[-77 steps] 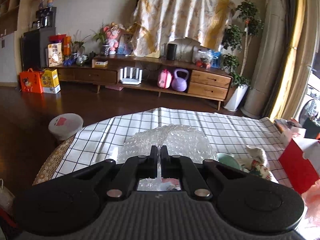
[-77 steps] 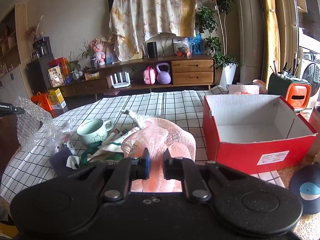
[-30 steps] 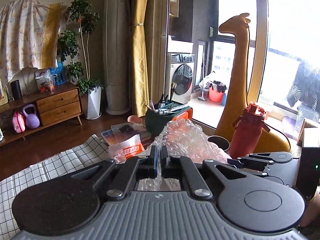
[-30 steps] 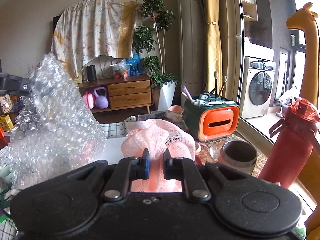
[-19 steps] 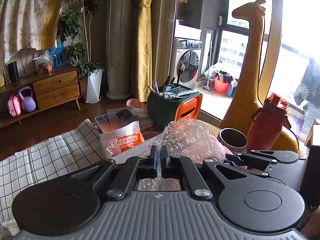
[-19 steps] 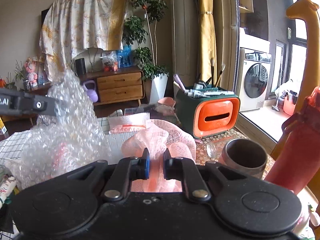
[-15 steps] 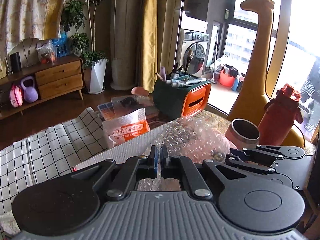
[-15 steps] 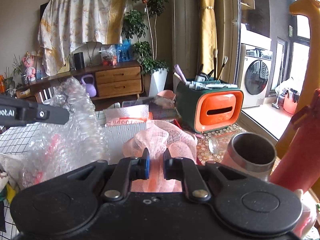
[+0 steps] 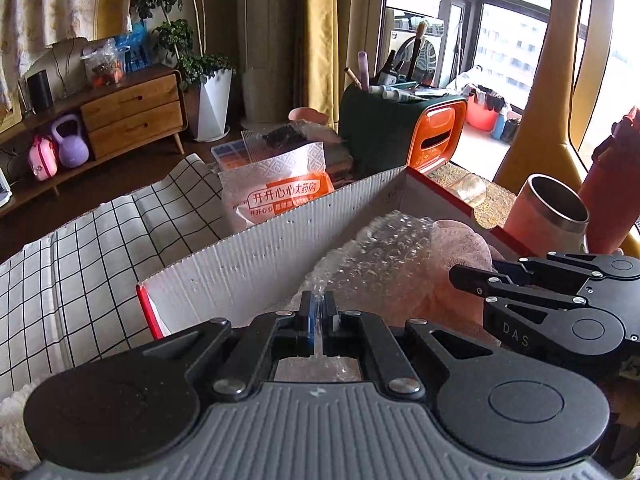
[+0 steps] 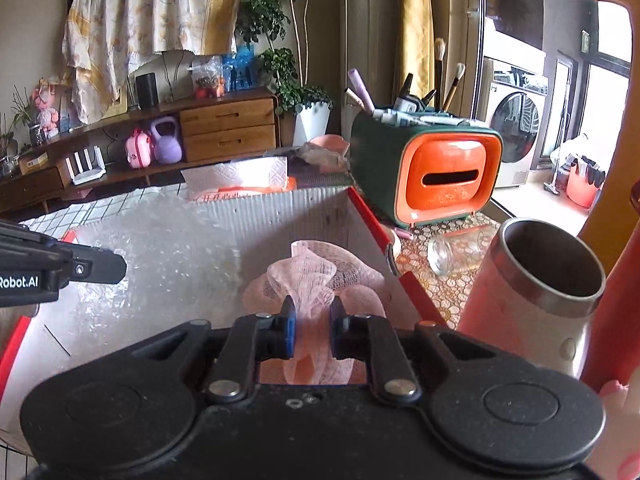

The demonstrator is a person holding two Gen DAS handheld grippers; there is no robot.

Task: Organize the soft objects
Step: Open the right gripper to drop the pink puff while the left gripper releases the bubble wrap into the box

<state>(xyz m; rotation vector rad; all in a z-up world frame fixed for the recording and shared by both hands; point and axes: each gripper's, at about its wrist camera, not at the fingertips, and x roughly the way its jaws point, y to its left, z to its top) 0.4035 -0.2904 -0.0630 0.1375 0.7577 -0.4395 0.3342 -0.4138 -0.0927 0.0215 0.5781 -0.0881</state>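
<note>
Bubble wrap [image 9: 384,264]: clear sheet, pinched at one edge by L gripper [image 9: 319,316], jaws tight on it; bulk spreads ahead into red box [image 9: 256,264].
Pink mesh [image 10: 316,280]: bunched netting btwn R gripper [image 10: 313,320] fingers, jaws narrow, just been opening; mesh between them, sits low in box, R corner.
Box: white inside, on checked cloth [image 9: 88,248].
Beside box: steel cup [image 10: 540,280], orange-green holder [image 10: 436,172].
</note>
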